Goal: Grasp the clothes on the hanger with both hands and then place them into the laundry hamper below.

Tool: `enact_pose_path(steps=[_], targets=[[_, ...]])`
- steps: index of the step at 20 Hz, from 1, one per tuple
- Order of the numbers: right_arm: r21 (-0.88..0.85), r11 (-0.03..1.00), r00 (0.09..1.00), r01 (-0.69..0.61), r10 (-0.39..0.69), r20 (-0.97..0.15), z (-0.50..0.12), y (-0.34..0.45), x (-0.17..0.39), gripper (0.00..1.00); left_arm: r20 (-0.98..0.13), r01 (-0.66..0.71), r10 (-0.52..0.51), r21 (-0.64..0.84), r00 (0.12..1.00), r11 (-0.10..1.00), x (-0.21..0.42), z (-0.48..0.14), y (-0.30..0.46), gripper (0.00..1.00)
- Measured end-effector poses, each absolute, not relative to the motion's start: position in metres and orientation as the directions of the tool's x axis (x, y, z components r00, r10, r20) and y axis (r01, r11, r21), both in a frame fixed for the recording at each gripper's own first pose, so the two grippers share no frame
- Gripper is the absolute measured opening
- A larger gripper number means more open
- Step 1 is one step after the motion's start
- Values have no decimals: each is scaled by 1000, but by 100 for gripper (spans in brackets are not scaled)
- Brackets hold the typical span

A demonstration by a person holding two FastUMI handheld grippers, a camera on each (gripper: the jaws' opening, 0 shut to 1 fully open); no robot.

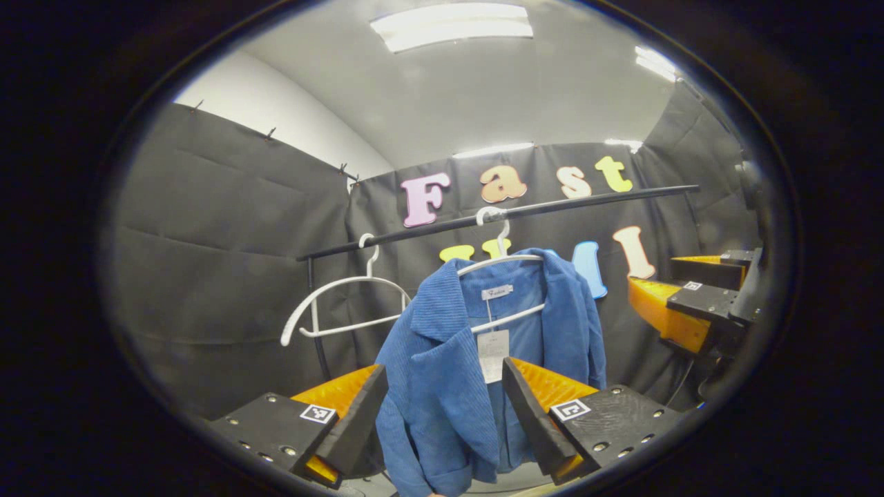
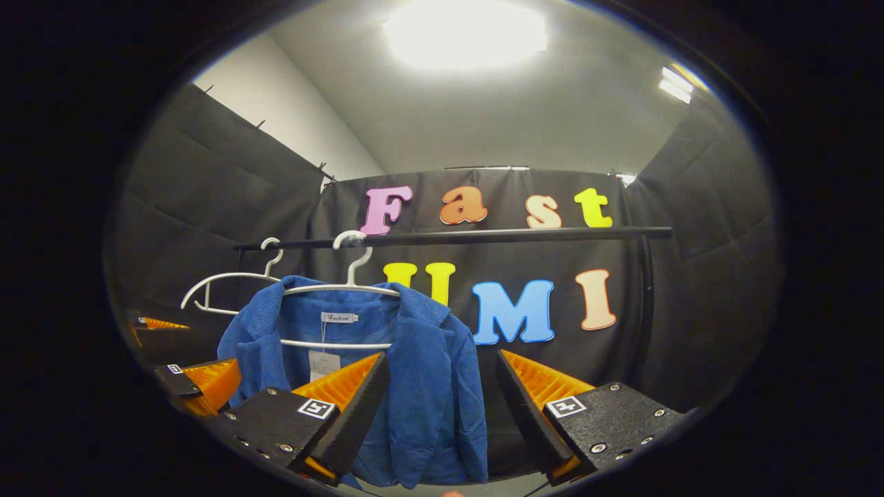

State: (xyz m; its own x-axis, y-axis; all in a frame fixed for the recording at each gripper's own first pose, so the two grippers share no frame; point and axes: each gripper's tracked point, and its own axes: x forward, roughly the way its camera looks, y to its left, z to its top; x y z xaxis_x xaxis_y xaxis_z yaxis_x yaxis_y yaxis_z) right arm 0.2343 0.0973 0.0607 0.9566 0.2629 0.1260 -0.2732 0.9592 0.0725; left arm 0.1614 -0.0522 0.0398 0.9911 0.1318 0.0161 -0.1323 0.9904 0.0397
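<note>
left gripper [image 1: 445, 414]: released, facing blue jacket [image 1: 442, 373] | right gripper [image 2: 438, 407]: released | rail's right post [image 2: 646, 310]: right gripper view

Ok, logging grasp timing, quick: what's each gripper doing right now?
Left gripper: open, holding nothing, blue jacket ahead between its fingers.
Right gripper: open, holding nothing, short of the jacket.

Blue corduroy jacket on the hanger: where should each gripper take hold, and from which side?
Come at the blue corduroy jacket from the front. It hangs open on the white hanger, so pinch one shoulder just outside the collar with each open gripper: left gripper, right gripper.
</note>
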Motion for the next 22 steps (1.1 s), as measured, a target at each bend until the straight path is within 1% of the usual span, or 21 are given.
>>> enact_pose_path(steps=[4,7,9,11,14,16,19,20,21,22], targets=[[114,949,954,-292,281,103,51,110,287,95,-13,-184,185,37,983,982,197,26,-50,98],[153,933,945,-325,311,105,46,125,315,96,-36,-217,219,46,975,975,219,15,-51,96],[176,922,939,-344,334,84,34,138,330,94,-51,-247,250,59,967,967,231,5,-48,98],[189,908,928,-373,369,58,21,154,341,95,-68,-273,278,71,958,959,241,-5,-46,98],[161,907,921,-389,389,29,3,167,352,94,-100,-299,307,84,947,950,251,-20,-46,98],[147,910,921,-388,390,12,-5,171,359,95,-120,-316,325,87,938,945,256,-29,-44,96],[140,914,925,-380,380,26,-5,175,369,94,-140,-348,359,97,923,933,261,-38,-39,96],[134,917,926,-376,376,26,-5,176,371,94,-154,-356,368,99,917,929,262,-42,-37,98],[128,916,924,-380,381,18,-6,178,372,91,-171,-359,371,97,913,928,262,-47,-36,96],[118,920,927,-373,375,7,-8,177,374,85,-179,-375,386,94,905,922,262,-49,-30,98]])
